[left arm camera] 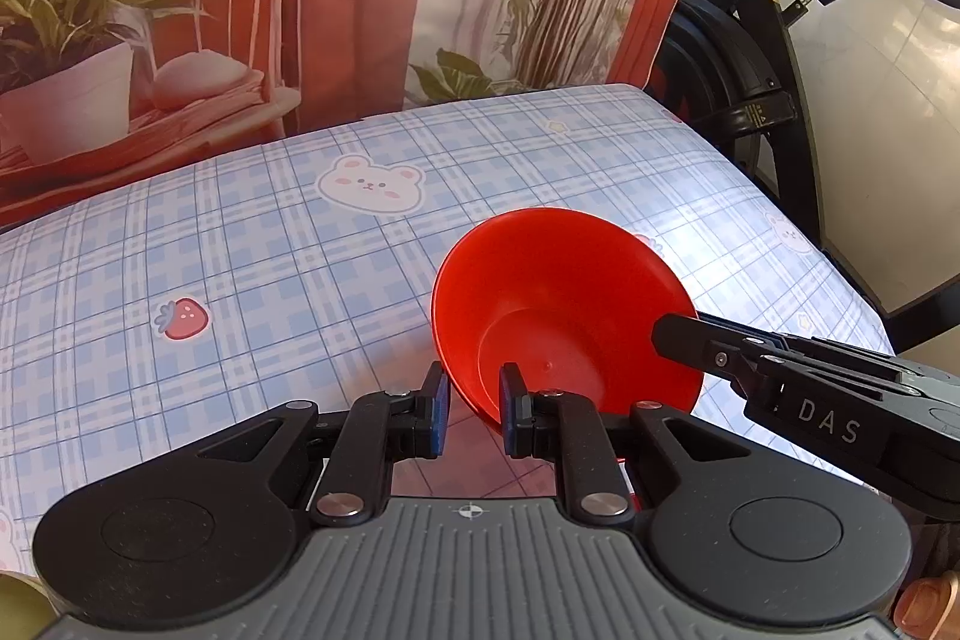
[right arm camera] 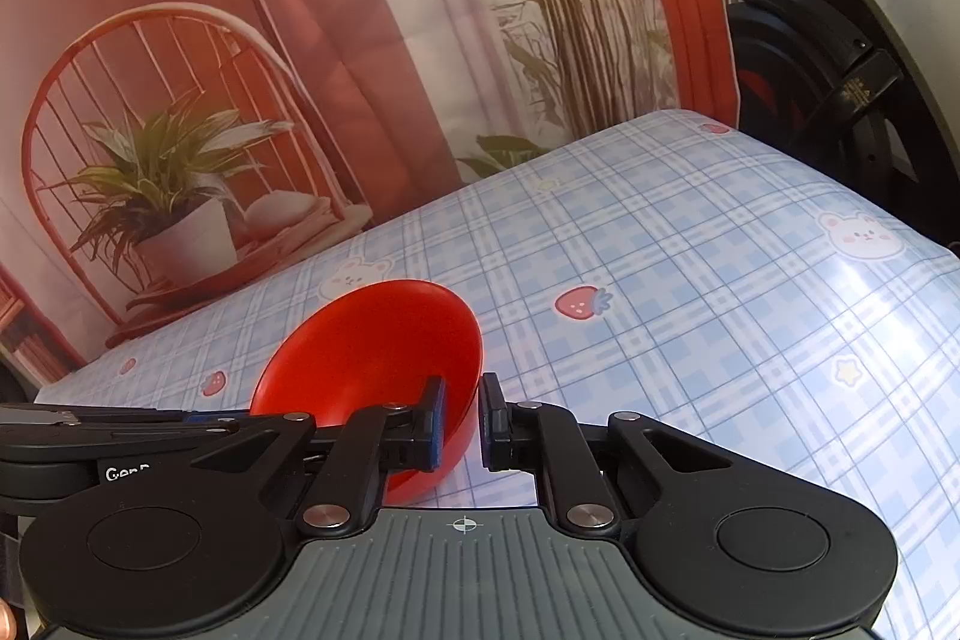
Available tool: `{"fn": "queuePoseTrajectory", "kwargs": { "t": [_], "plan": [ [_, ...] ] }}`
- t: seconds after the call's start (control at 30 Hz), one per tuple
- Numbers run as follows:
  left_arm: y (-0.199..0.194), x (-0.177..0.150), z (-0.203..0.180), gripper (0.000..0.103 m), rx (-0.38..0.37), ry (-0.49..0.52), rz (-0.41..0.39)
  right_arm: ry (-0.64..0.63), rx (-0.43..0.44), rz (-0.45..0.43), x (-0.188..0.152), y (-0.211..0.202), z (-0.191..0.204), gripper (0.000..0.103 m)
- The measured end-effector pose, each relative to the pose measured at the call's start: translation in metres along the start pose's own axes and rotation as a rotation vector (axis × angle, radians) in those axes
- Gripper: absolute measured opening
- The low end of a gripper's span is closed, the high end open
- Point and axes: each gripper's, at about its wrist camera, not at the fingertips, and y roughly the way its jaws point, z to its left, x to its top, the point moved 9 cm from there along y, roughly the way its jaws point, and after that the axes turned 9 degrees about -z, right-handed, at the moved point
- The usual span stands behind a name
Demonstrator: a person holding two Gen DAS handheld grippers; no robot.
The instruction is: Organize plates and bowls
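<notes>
In the left wrist view, a strawberry picture (left arm camera: 183, 319) sits at the left of the checked blue desk (left arm camera: 270, 244). The left gripper (left arm camera: 474, 415) is at the bottom middle. Its two fingers sit on each side of the near wall of the red bowl (left arm camera: 558, 304) with small gaps, so it looks released, not squeezing. The bowl is tipped up at the middle right. The right gripper (left arm camera: 666, 334) comes in from the right and touches the bowl's edge.

In the right wrist view, the bowl (right arm camera: 372, 346) is at the lower left. The right gripper (right arm camera: 462, 421) has one finger inside the bowl and one outside, with a gap between, so it looks released too.
</notes>
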Motion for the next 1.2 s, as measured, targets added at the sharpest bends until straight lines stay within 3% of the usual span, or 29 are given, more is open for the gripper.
{"fn": "queuePoseTrajectory", "kwargs": {
  "t": [0.57, 0.93, 1.2],
  "plan": [
    [-0.051, 0.010, -0.009, 0.019, 0.034, 0.047, -0.057, 0.033, 0.006, -0.094, 0.016, -0.049, 0.023, 0.012],
    [-0.088, 0.001, -0.013, 0.019, 0.069, 0.051, -0.096, 0.049, 0.022, -0.107, 0.008, -0.083, 0.039, 0.012],
    [-0.103, -0.009, -0.021, 0.020, 0.050, 0.057, -0.103, 0.056, 0.023, -0.106, 0.001, -0.100, 0.040, 0.012]
  ]
}}
